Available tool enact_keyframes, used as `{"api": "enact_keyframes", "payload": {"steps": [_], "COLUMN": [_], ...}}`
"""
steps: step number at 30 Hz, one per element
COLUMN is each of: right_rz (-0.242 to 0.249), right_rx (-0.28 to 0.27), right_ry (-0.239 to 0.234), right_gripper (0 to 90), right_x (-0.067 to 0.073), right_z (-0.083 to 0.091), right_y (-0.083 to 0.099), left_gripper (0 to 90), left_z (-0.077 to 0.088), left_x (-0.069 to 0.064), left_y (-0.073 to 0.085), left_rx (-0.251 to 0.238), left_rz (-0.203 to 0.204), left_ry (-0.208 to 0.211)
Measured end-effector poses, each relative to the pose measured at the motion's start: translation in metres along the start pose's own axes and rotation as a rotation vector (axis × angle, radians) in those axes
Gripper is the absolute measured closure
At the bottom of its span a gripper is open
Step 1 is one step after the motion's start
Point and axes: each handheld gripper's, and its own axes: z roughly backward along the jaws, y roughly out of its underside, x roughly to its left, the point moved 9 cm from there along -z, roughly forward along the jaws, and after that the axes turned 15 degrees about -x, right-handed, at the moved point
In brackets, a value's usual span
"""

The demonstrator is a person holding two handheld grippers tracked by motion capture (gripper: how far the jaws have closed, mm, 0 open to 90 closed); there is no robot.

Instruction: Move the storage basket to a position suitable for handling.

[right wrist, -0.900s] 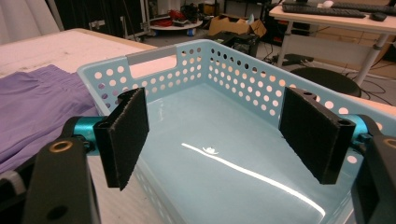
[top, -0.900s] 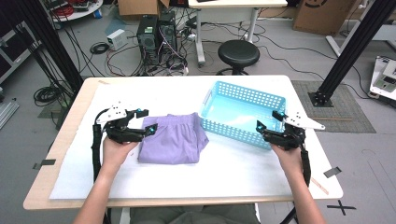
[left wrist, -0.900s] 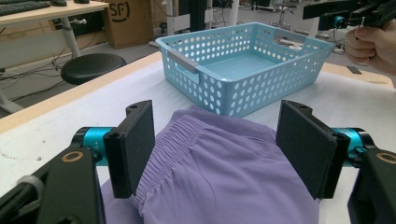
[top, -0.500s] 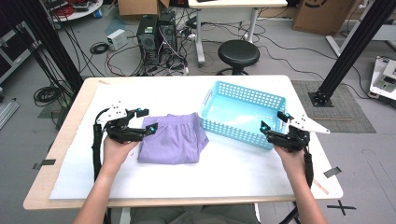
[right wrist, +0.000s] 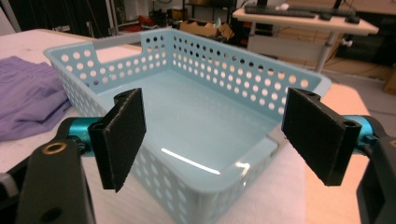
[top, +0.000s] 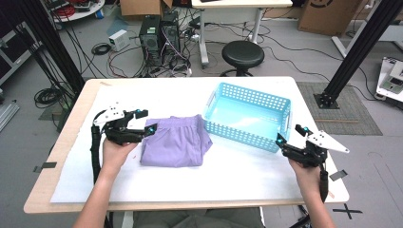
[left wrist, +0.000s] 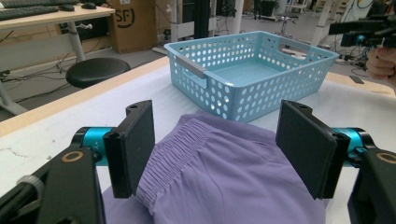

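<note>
left tongs point(top: 146, 122) wide at shorts point(top: 176, 142) | right tongs point(top: 291, 134) wide by basket point(top: 247, 97)

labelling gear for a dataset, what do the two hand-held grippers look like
Each hand-held gripper, left and right, is a black frame with two flat, rectangular black pads on teal metal cylinders. A pale three-cornered plate sits on top, and a black cable trails back along the forearm. No sleeves are visible.

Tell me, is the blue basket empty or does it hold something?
Empty. The blue basket shows only its bare, shiny floor in the right gripper view; the purple garment lies outside it on the table.
</note>
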Motion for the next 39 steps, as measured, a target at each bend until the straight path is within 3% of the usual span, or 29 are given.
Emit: {"api": "enact_keyframes", "payload": {"steps": [8,12,13,22,23,25,31,37,39], "right_rz": [0.006,-0.002,-0.023,-0.027,-0.024,-0.037,-0.034,-0.036,-0.034], "right_rx": [0.075,0.104,0.127,0.156,0.185,0.211,0.209,0.188,0.187], "right_ry": [-0.028,-0.029,-0.043,-0.044,-0.027,-0.042,-0.041,0.001,0.012], "right_gripper": [22.4,22.2,22.2,21.5,23.7,24.2,34.7,46.0,46.2], "right_x": [-0.002,-0.005,-0.004,-0.002,-0.003,-0.002,0.0,0.0,0.0], "right_z": [-0.002,-0.002,-0.002,-0.004,-0.005,-0.006,-0.011,-0.017,-0.018], "right_y": [0.02,0.027,0.031,0.036,0.04,0.044,0.044,0.041,0.041], "left_gripper": [28.3,28.2,28.2,28.3,28.3,28.3,28.2,28.3,28.3], "left_z": [-0.001,-0.002,-0.002,-0.004,-0.004,-0.004,-0.005,-0.006,-0.007], "left_x": [0.006,0.005,0.004,0.004,0.004,0.004,0.004,0.002,0.002], "left_y": [0.004,0.005,0.006,0.01,0.01,0.011,0.013,0.015,0.017], "left_rx": [0.006,0.018,0.017,0.036,0.036,0.037,0.044,0.052,0.06], "left_rz": [0.017,0.009,0.015,0.016,0.018,0.021,0.022,0.026,0.027], "left_ry": [-0.009,-0.007,-0.006,0.0,0.0,0.005,0.004,0.009,0.009]}}
